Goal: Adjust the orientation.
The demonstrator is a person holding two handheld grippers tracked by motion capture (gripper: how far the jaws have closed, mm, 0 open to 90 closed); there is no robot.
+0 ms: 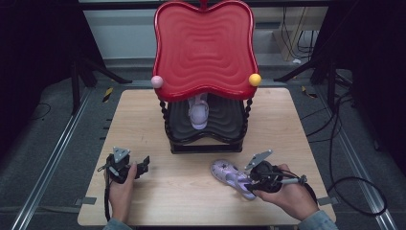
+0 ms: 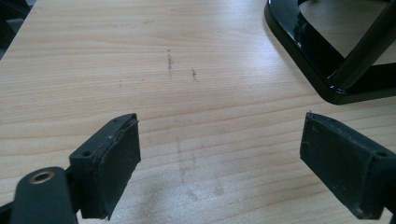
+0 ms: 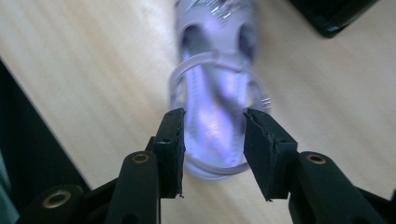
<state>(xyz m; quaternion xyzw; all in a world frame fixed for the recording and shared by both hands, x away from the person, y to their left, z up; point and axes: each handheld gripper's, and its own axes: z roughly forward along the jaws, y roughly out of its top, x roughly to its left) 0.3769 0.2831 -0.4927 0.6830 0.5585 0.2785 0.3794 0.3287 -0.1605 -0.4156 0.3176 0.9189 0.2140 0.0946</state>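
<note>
Bare bench (image 1: 182,191) lies between the two claws, passable across the whole front strip. A black two-tier stand with a red top tray (image 1: 203,48) blocks the middle rear. A lilac sandal (image 1: 232,178) lies at front right, its heel between the right claw (image 3: 212,140) jaws. Open bench flanks the stand on both sides.

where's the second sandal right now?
High view: one purple sandal lies on the table front right, at the right hand-held gripper; the other sandal sits on the rack's lower shelf.
</note>
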